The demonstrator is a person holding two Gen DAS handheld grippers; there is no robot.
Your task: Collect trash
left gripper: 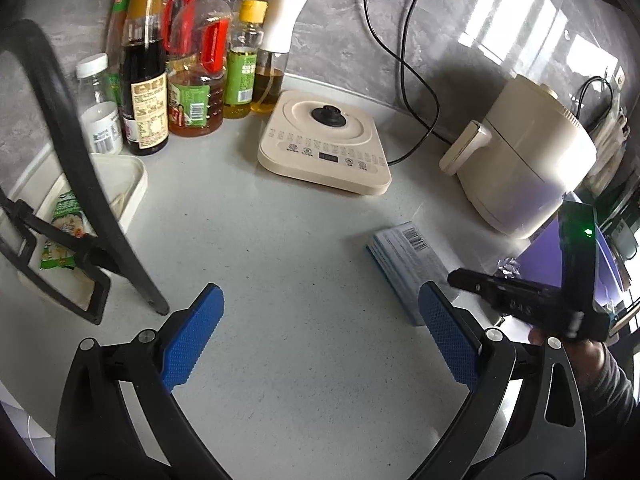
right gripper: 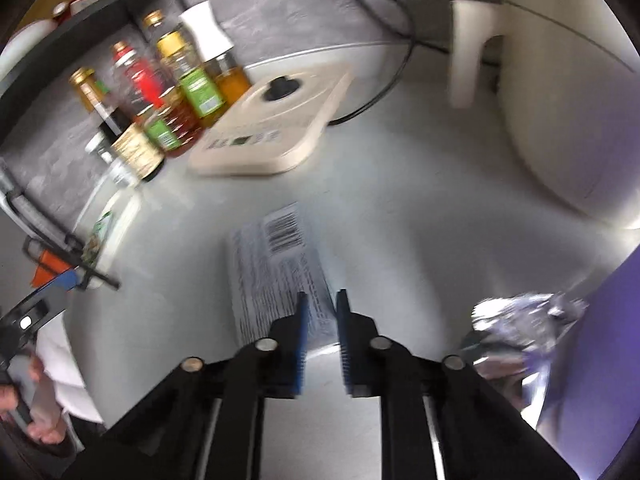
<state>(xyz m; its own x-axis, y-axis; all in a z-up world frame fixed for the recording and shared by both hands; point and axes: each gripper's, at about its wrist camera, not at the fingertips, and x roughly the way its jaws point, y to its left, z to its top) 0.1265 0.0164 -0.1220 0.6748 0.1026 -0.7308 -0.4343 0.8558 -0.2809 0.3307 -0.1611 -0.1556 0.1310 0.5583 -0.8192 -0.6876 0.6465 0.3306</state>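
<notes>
You work over a pale grey speckled countertop, smooth and matte, backed by a wall of dark grey marbled stone with a row of sockets at the top. Against that wall stands a cluster of oil and sauce bottles, glass and clear plastic with red, yellow and white caps. Just beside them lies a flat cream appliance base with a black knob, its black cord looping up to a plug. To the right sits a rounded cream air fryer with its handle facing you (glare washes out part of it). A black wire rack crosses the left, in front of a white tub holding a green packet.

The trash, a flat white-and-blue printed packet with a barcode, lies on the counter near the fryer. Your right gripper stands narrow over its near edge; whether the blue pads pinch it you cannot tell through the blur. Your left gripper hangs wide and empty. Crumpled foil lies at the right against something purple.
</notes>
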